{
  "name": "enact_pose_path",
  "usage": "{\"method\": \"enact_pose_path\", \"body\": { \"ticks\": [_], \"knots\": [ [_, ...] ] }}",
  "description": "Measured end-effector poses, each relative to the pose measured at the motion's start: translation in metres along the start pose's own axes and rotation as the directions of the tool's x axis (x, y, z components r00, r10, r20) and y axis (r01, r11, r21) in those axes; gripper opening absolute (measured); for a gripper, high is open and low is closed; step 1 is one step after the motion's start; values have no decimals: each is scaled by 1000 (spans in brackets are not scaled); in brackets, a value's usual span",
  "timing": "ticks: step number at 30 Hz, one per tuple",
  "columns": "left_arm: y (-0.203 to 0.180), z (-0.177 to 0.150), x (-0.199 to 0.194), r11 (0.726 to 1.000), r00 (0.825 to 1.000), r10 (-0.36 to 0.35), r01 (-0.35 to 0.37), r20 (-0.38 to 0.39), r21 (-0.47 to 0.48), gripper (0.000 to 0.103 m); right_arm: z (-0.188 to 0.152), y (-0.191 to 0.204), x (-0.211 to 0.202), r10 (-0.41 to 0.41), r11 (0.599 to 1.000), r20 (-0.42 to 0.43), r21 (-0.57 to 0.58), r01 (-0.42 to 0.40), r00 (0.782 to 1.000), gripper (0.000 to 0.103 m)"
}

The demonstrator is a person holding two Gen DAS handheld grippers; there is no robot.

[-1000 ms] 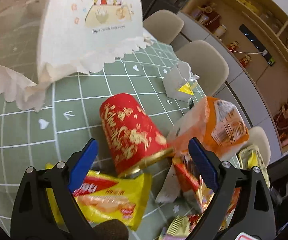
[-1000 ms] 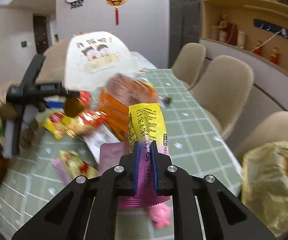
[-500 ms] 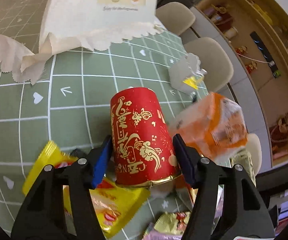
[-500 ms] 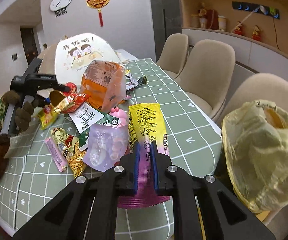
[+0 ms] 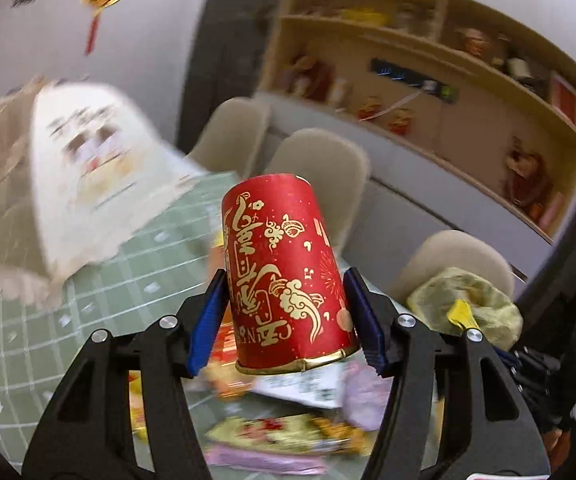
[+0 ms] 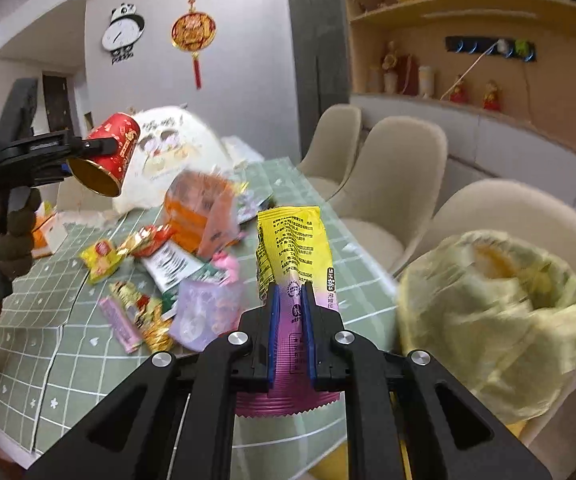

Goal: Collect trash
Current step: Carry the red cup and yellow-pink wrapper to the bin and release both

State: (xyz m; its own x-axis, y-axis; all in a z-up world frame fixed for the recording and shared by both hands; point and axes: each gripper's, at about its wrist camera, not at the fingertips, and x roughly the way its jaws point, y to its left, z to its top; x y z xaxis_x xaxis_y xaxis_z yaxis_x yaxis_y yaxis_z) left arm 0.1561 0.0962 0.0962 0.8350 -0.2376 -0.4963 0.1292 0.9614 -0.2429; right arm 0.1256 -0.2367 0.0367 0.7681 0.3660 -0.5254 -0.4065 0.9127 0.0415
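The red paper cup [image 5: 288,276] with gold lettering is pinched between the blue pads of the left claw [image 5: 285,320], which press on its two sides. It hangs clear above the worktop [image 6: 47,344], tilted, with its gold rim and open mouth turned back toward the hand; in the right wrist view the cup [image 6: 107,154] shows at upper left, gripped by the left claw [image 6: 83,148] in a gloved hand [image 6: 11,236].

The right claw [image 6: 291,320] is pressed nearly together on a yellow-and-purple snack wrapper [image 6: 294,256], which stands up between its pads above the worktop's near edge.

Just to the right of that wrapper, off the worktop's edge, sits a pale yellow plastic bag [image 6: 500,312] with its mouth open.

On the green checked worktop lies a scatter of litter: an orange packet [image 6: 199,212], a lilac pouch [image 6: 203,312], a small yellow wrapper [image 6: 99,264] and gold-red wrappers [image 6: 147,312]. Behind them stands a white mesh food cover [image 6: 175,156]. Beige chairs [image 6: 392,168] line the worktop's far side.
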Motion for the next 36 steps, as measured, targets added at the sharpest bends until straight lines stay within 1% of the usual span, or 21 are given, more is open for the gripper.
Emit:
{"method": "enact_pose_path", "body": {
  "ticks": [4,6,7,8,9,11,14,15,19,20,21,22,23,25,26,28,29,31,32,34,36],
  "knots": [
    [-55,7,19,989,991,-129,130,-14,70,56,13,-40,-29,-116,993,66,28,115,991,12],
    [-87,9,37,974,978,-203,206,-38,96,56,19,-59,-44,-186,982,90,37,183,978,12],
    [-103,11,47,964,970,-240,244,-49,109,56,21,-68,-52,-223,975,102,39,220,969,12],
    [-123,12,60,949,957,-283,288,-61,125,56,24,-80,-61,-278,961,115,39,275,954,12],
    [-135,12,68,940,949,-308,314,-68,133,56,25,-89,-67,-323,947,124,38,320,938,12],
    [-170,12,91,911,922,-373,385,-104,146,56,25,-107,-80,-406,914,134,42,404,904,12],
    [-217,7,128,879,887,-426,452,-176,152,56,24,-136,-94,-465,885,130,84,458,876,12],
    [-230,6,138,872,879,-436,466,-193,153,56,22,-148,-99,-481,876,125,103,471,868,12],
    [-277,7,189,846,844,-473,516,-255,138,56,16,-178,-106,-520,851,108,152,502,848,12],
    [-288,6,202,836,830,-484,532,-277,133,56,13,-185,-106,-525,847,101,162,506,845,12],
    [-295,4,213,832,822,-486,539,-297,130,56,10,-191,-104,-529,843,92,169,511,844,12],
    [-303,1,225,835,820,-473,534,-321,134,56,8,-195,-104,-533,840,86,172,514,842,12],
    [-314,-6,241,844,819,-438,517,-371,146,56,5,-197,-102,-536,838,78,174,518,841,12],
    [-326,-17,264,859,804,-371,487,-464,159,56,0,-203,-98,-539,835,66,175,522,840,12],
    [-329,-27,277,865,782,-338,478,-524,154,56,-1,-205,-99,-540,834,64,175,523,840,12],
    [-327,-39,287,860,739,-346,496,-578,120,59,-3,-210,-93,-535,836,57,180,518,843,12],
    [-325,-43,289,855,727,-359,508,-586,106,60,-5,-212,-92,-530,838,54,185,513,846,12],
    [-318,-42,286,845,728,-387,526,-566,99,70,-5,-217,-85,-508,848,44,204,490,860,12],
    [-315,-41,284,844,731,-395,528,-557,94,78,-4,-218,-81,-496,853,39,210,478,867,12],
    [-303,-36,277,851,741,-408,520,-533,71,81,-3,-218,-74,-469,865,32,217,452,882,12],
    [-284,-27,265,862,754,-436,506,-491,10,83,2,-212,-60,-435,883,22,204,422,900,12]
  ]
}}
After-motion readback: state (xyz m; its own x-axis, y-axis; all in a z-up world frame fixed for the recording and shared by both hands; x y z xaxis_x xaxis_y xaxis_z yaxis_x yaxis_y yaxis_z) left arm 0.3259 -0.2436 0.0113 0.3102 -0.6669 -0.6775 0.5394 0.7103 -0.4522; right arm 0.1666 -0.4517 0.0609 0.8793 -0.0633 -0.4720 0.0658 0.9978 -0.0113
